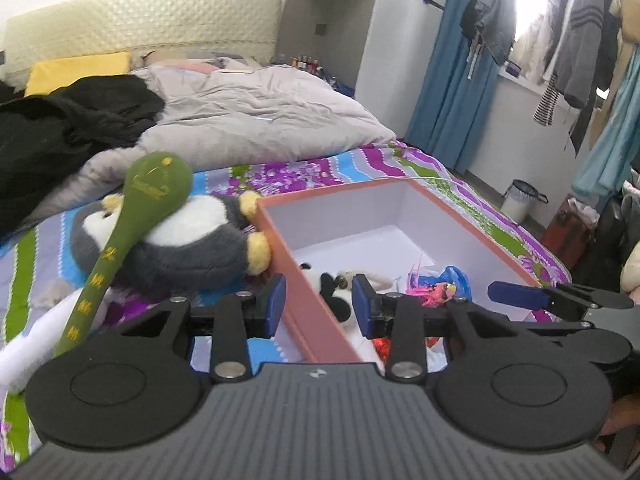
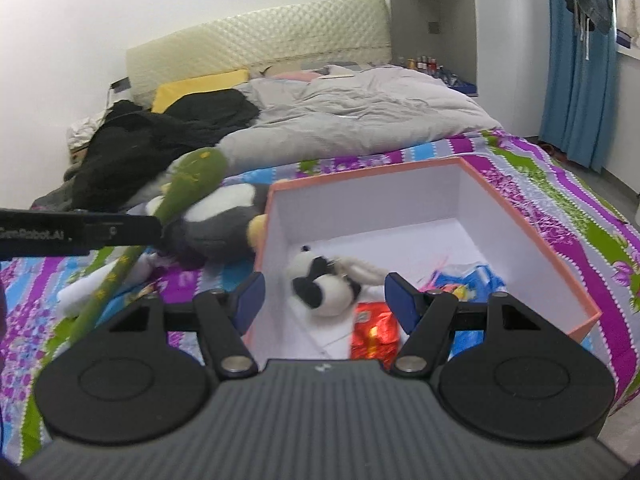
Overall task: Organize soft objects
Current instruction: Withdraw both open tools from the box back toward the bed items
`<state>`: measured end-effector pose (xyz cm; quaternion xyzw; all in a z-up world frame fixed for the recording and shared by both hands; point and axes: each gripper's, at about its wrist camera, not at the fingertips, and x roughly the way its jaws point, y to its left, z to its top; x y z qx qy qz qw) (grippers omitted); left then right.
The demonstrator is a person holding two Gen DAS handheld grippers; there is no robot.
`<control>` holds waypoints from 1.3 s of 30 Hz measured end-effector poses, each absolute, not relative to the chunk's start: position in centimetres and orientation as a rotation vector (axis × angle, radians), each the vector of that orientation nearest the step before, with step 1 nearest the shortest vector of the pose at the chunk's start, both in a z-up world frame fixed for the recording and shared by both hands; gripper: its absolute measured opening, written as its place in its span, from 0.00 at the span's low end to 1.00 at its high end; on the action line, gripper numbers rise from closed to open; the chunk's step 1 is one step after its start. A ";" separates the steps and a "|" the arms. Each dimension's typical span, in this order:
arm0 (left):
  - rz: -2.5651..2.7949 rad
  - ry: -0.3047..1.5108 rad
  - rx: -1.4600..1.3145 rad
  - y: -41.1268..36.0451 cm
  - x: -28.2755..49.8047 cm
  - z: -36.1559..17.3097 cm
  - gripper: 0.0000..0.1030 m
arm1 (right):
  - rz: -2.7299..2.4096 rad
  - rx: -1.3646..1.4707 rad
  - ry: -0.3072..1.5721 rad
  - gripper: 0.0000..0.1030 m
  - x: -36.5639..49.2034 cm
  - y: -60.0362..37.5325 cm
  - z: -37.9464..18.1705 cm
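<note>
An open pink box [image 1: 294,276] [image 2: 532,236] with white inside sits on the bed. In it lie a small panda plush [image 1: 334,292] [image 2: 324,286], a blue bag [image 1: 454,278] [image 2: 476,276] and a red foil packet [image 2: 374,330]. Left of the box lies a grey and white penguin plush [image 1: 180,244] [image 2: 218,228] with a green spoon-shaped plush [image 1: 132,220] [image 2: 176,204] across it. My left gripper [image 1: 319,305] is open and empty, straddling the box's left wall. My right gripper [image 2: 324,304] is open and empty above the box's near end; it also shows in the left wrist view [image 1: 520,294].
A striped floral bedsheet [image 1: 320,168] [image 2: 560,184] covers the bed. A grey duvet [image 1: 256,120] and black clothes [image 1: 60,132] lie further back. A white soft object [image 1: 24,348] lies at the left. Blue curtains, hanging clothes and a bin [image 1: 522,198] stand at the right.
</note>
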<state>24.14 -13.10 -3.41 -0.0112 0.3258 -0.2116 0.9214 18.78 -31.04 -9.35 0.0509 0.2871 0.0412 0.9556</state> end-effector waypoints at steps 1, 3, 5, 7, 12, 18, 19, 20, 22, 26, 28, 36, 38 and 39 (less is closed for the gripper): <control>-0.429 0.667 -0.030 -12.5 23.6 -3.5 0.41 | 0.091 0.103 0.582 0.67 18.5 -30.6 -9.4; -0.414 0.663 -0.048 -11.2 22.5 -3.6 0.40 | 0.109 0.098 0.580 0.67 18.0 -29.7 -9.4; -0.397 0.657 -0.071 -10.0 21.6 -3.8 0.41 | 0.115 0.085 0.575 0.67 17.5 -28.8 -9.3; -0.376 0.656 -0.086 -8.7 20.7 -4.1 0.40 | 0.125 0.081 0.574 0.67 17.0 -27.9 -9.4; -0.330 0.651 -0.120 -5.7 18.6 -4.5 0.41 | 0.168 0.068 0.601 0.67 16.3 -25.3 -9.9; -0.275 0.662 -0.167 -2.6 16.2 -5.2 0.41 | 0.260 0.055 0.659 0.67 15.3 -21.1 -10.9; -0.261 0.663 -0.178 -1.9 15.8 -5.4 0.41 | 0.277 0.055 0.668 0.67 15.2 -20.4 -11.0; -0.250 0.662 -0.190 -1.3 15.4 -5.5 0.41 | 0.292 0.056 0.678 0.67 15.1 -19.6 -11.2; -0.226 0.672 -0.214 -0.1 14.9 -6.0 0.41 | 0.321 0.051 0.694 0.67 14.9 -18.2 -11.6; -0.173 0.687 -0.242 2.4 13.7 -7.3 0.41 | 0.364 0.022 0.721 0.67 14.9 -15.6 -12.8; -0.144 0.700 -0.260 3.8 13.6 -8.1 0.41 | 0.385 0.020 0.734 0.67 15.3 -14.6 -13.4; -0.069 0.749 -0.304 8.6 16.6 -11.5 0.42 | 0.402 -0.022 0.766 0.67 18.8 -12.1 -15.7; -0.062 0.756 -0.304 9.5 18.4 -12.4 0.45 | 0.401 -0.049 0.763 0.66 20.0 -11.4 -16.4; -0.054 0.757 -0.301 9.9 19.4 -12.8 0.45 | 0.399 -0.055 0.763 0.66 20.7 -11.1 -16.6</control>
